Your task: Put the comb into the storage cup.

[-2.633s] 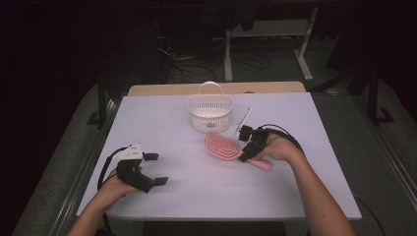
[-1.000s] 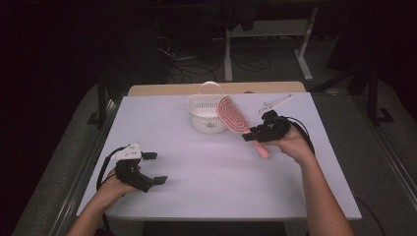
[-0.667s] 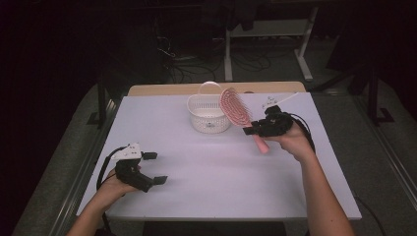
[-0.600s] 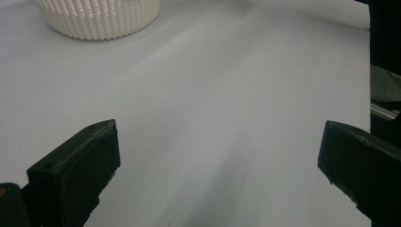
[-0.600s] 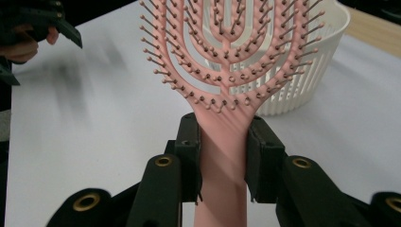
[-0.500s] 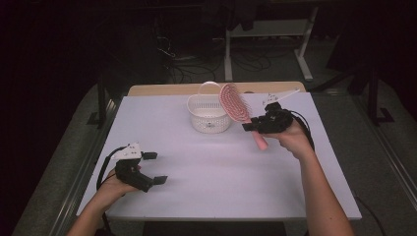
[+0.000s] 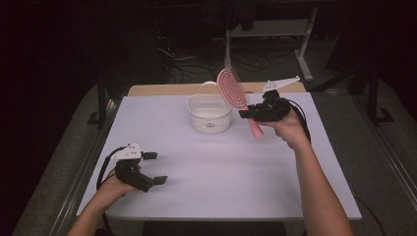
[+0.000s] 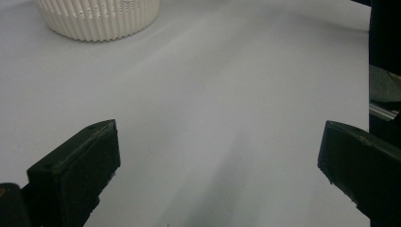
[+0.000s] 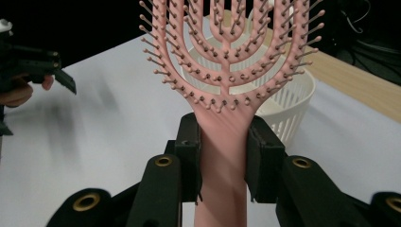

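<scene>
Your right gripper [image 9: 222,156] is pinching the neck of the pink hairbrush [image 7: 233,91] between its fingers [image 9: 189,156], holding it in the air just beside the white basket [image 7: 210,113]. Your left gripper [image 7: 153,167] is resting on the desk [image 7: 221,167], fingers wide open around nothing.

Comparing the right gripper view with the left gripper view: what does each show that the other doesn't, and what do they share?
Right gripper view alone: the pink vented plastic hairbrush, its handle clamped between the right tool's black jaws, bristles facing the camera; also the tan wooden surface beyond the sheet. Left gripper view alone: the left tool's own jaws, wide apart with nothing between them, over bare table. Both share the round white slotted plastic basket and the white table sheet.
</scene>
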Tool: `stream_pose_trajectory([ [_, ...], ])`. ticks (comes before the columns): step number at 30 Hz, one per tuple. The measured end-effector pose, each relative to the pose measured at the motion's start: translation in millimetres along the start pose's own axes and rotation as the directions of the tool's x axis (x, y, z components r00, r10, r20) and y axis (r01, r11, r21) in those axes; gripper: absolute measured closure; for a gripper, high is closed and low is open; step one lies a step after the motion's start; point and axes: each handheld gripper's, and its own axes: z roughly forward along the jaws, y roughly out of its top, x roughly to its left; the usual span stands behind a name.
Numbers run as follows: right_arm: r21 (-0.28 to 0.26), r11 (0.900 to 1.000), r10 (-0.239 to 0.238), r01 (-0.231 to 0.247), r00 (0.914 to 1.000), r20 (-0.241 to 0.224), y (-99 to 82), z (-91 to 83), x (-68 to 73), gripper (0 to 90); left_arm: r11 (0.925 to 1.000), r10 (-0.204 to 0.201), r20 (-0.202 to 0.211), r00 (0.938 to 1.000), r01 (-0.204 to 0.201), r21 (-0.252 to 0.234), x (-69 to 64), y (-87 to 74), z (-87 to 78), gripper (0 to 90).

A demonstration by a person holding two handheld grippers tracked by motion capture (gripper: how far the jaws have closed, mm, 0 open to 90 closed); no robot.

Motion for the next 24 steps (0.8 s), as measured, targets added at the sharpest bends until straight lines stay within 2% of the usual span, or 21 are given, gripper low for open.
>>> stream_pose_trajectory([
  [14,-0.062,0.9981,0.003,0.0,0.9986,0.053,33.6,10.1,-3.8,68.9,1.0,0.001,0.002,1.0,-0.001,-0.004,-0.2,0.4,-0.7,0.0],
  [24,-0.099,0.9947,-0.02,0.027,0.9969,0.076,52.3,22.4,-5.1,68.9,1.0,0.001,0.002,1.0,-0.001,-0.008,0.3,0.6,-1.7,0.0],
])
